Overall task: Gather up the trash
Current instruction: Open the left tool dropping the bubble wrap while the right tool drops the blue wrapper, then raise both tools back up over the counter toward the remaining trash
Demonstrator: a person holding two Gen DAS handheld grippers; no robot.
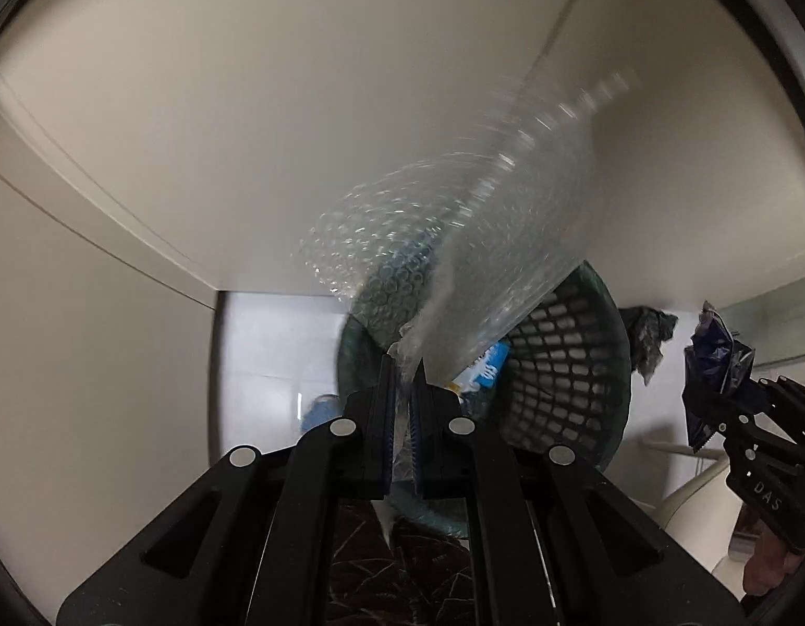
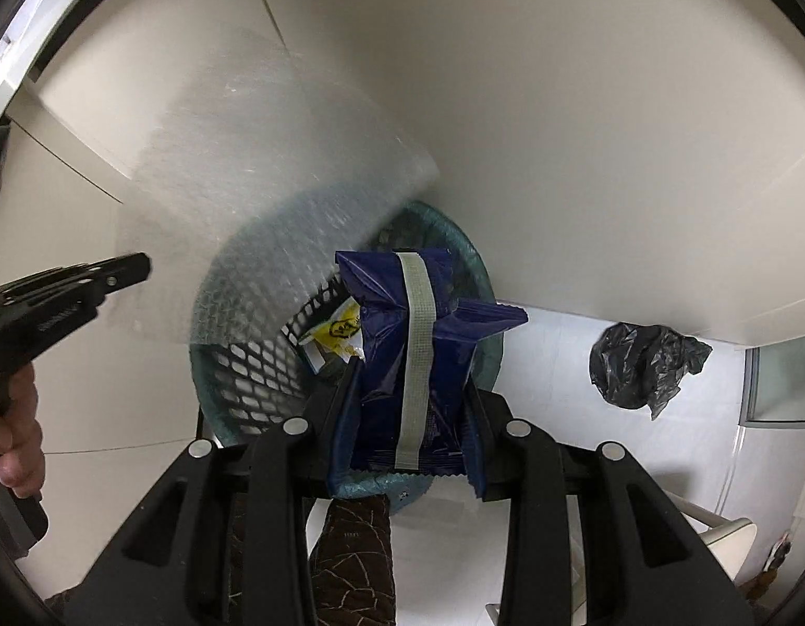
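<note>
My left gripper [image 1: 405, 365] pinches a filmy, dimpled bubble wrap sheet [image 1: 486, 240] fanning toward 1 o'clock over the green lattice basket [image 1: 564, 365]. My right gripper [image 2: 413, 365] clamps a glossy blue crinkled wrapper [image 2: 387, 344] above its rim. A crumpled black bag [image 2: 642, 365] lies at 3 o'clock on open white floor [image 2: 559, 365].

Blue wrapper over the basket, seen from my right wrist.

My right gripper [image 2: 410, 370] clamps a blue wrapper [image 2: 407, 365] directly above the green mesh basket [image 2: 256, 370]. Bubble wrap [image 2: 267, 182] drapes its far-left rim, held by my left gripper [image 2: 136, 266]. A crumpled black bag [image 2: 645, 365] lies right of the basket.
</note>
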